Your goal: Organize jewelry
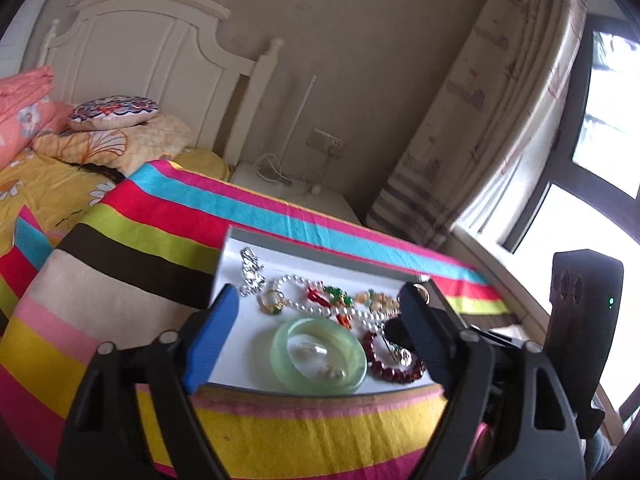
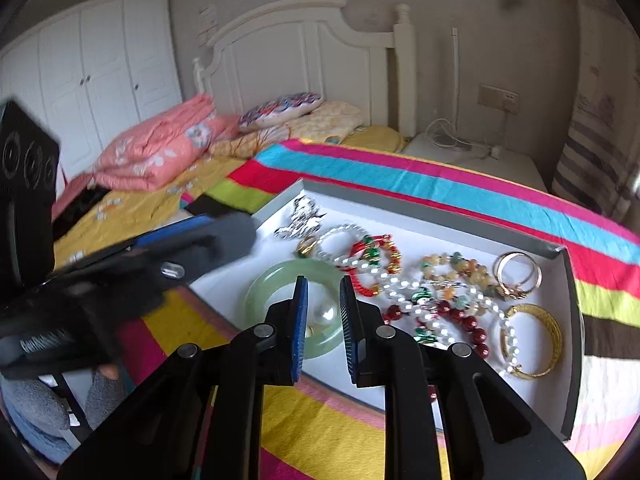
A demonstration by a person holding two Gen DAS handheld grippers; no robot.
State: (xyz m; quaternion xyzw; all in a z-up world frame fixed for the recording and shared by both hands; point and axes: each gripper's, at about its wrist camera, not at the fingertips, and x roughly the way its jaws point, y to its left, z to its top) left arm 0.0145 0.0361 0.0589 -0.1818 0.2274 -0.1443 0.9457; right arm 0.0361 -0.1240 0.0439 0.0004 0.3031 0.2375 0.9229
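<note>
A shallow white tray [image 1: 256,248] [image 2: 400,204] lies on a striped cloth and holds a heap of jewelry. In it are a pale green jade bangle [image 1: 318,356] [image 2: 272,280], a pearl strand [image 1: 320,308] [image 2: 404,284], a dark red bead bracelet [image 1: 394,364] [image 2: 464,320], a silver chain [image 1: 252,272] [image 2: 302,216] and gold bangles [image 2: 536,336]. My left gripper [image 1: 316,320] is open, its fingers spread wide over the tray's near half, holding nothing. My right gripper [image 2: 324,312] hovers over the jade bangle with a narrow gap between its fingers, empty.
The striped cloth [image 1: 160,216] covers the surface under the tray. A bed with an orange quilt [image 2: 160,148] and pillows [image 1: 116,112] lies behind. A white nightstand with cables [image 2: 472,152], a curtain [image 1: 492,120] and a window [image 1: 600,184] stand to the right.
</note>
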